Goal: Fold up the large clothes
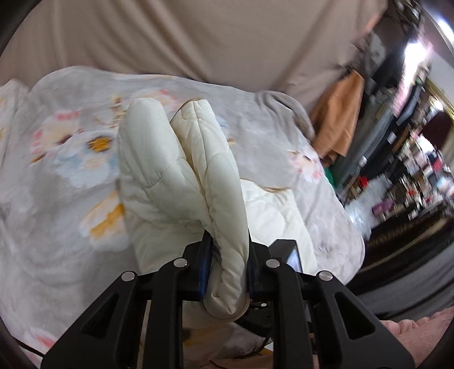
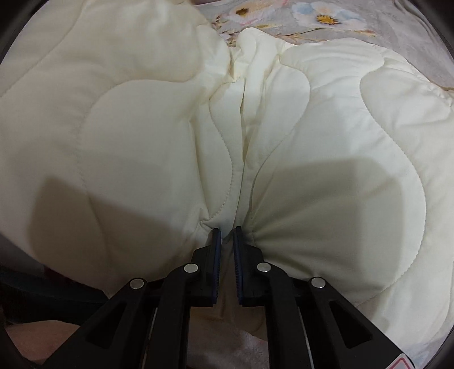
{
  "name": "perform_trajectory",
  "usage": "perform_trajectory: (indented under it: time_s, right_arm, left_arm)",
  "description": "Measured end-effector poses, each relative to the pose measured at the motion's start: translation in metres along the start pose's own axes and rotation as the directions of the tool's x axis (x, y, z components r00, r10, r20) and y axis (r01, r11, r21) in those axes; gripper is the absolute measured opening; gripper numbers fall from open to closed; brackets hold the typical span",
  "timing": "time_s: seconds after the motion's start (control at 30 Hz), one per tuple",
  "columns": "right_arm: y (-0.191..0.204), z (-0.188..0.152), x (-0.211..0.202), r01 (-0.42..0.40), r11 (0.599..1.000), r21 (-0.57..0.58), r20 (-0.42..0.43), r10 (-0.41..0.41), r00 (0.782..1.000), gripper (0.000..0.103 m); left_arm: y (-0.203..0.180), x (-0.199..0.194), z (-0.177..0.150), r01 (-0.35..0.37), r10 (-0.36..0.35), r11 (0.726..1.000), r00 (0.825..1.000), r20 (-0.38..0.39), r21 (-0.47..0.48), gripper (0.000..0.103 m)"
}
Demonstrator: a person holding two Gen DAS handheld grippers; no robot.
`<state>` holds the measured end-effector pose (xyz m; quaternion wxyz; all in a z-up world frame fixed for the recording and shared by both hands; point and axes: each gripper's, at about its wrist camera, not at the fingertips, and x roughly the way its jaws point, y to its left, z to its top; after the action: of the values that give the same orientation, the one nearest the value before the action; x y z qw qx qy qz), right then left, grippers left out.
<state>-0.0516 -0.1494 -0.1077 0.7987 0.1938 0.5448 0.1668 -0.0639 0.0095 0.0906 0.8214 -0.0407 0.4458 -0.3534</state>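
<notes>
A cream quilted garment [image 1: 181, 170] lies on a floral grey bedspread [image 1: 56, 147]. In the left wrist view, my left gripper [image 1: 228, 244] is shut on a thick folded edge of the garment, which stands up between the fingers in two padded lobes. In the right wrist view, the same cream quilted garment [image 2: 142, 127] fills most of the frame. My right gripper [image 2: 227, 227] is shut on a pinched fold of it, with creases radiating from the fingertips.
The floral bedspread [image 2: 326, 17] shows beyond the garment in the right wrist view. A beige curtain [image 1: 212, 37] hangs behind the bed. An orange cloth [image 1: 337, 119] and cluttered shelves [image 1: 411, 170] stand at the right.
</notes>
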Motion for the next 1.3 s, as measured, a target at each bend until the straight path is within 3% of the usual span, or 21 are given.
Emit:
perform_trajectory:
  time_s: [0.13,0.2,0.27,0.47,0.63,0.7,0.73,0.77,0.83,0.93,0.97,1.07,1.17,1.3]
  right_arm:
    - [-0.03,-0.02,-0.05,-0.025,0.995,0.093,0.109,0.014,0.994,0.008]
    - [-0.055,-0.034,-0.077,0.011,0.986,0.167,0.157,-0.038,0.987,0.009]
    - [-0.078,-0.051,-0.101,0.056,0.97,0.236,0.182,-0.1,0.978,0.016]
    - [-0.13,-0.09,-0.148,0.132,0.907,0.401,0.208,-0.231,0.95,0.016]
    - [-0.133,-0.087,-0.168,0.124,0.904,0.409,0.26,-0.245,0.934,0.016]
    - [-0.133,-0.075,-0.181,0.094,0.911,0.402,0.298,-0.228,0.927,0.017]
    - [-0.134,-0.071,-0.187,0.085,0.913,0.398,0.315,-0.224,0.922,0.023]
    - [-0.134,-0.061,-0.194,0.078,0.917,0.392,0.339,-0.223,0.914,0.039]
    - [-0.129,-0.047,-0.205,0.064,0.927,0.37,0.377,-0.212,0.901,0.058]
    - [-0.126,-0.028,-0.207,0.01,0.94,0.342,0.395,-0.154,0.906,0.07]
    - [-0.124,-0.02,-0.204,-0.02,0.939,0.345,0.391,-0.125,0.912,0.072]
    - [-0.112,0.005,-0.192,-0.064,0.932,0.357,0.358,-0.074,0.931,0.077]
    - [-0.089,0.022,-0.172,0.042,0.946,0.322,0.298,-0.143,0.944,0.077]
    - [-0.074,0.037,-0.127,0.147,0.955,0.258,0.161,-0.193,0.968,0.077]
  left_arm:
    - [-0.042,0.039,0.008,0.084,-0.08,0.992,0.996,-0.047,0.093,0.017]
    - [-0.063,0.065,0.006,0.129,-0.117,0.983,0.989,-0.095,0.134,0.017]
    - [-0.081,0.092,0.001,0.154,-0.13,0.974,0.981,-0.146,0.166,0.017]
    - [-0.114,0.19,-0.046,0.172,-0.084,0.955,0.938,-0.337,0.241,0.017]
    - [-0.119,0.212,-0.057,0.152,-0.055,0.959,0.928,-0.369,0.241,0.019]
    - [-0.115,0.193,-0.047,0.155,-0.084,0.97,0.938,-0.336,0.188,0.025]
    - [-0.112,0.18,-0.041,0.158,-0.098,0.973,0.944,-0.314,0.171,0.029]
    - [-0.11,0.162,-0.034,0.158,-0.111,0.975,0.954,-0.277,0.154,0.03]
    - [-0.101,0.117,-0.02,0.152,-0.128,0.98,0.976,-0.177,0.128,0.042]
    - [-0.073,0.054,-0.005,0.119,-0.117,0.992,0.992,-0.035,0.035,0.057]
    - [-0.062,0.038,-0.001,0.094,-0.094,0.996,0.996,0.003,0.001,0.058]
    - [-0.024,0.003,0.002,-0.063,0.071,0.992,0.995,0.068,-0.106,0.058]
    - [0.009,-0.012,-0.003,-0.169,0.187,0.966,0.98,0.074,-0.194,0.058]
    - [0.024,-0.013,-0.015,-0.214,0.233,0.947,0.971,0.055,-0.239,0.058]
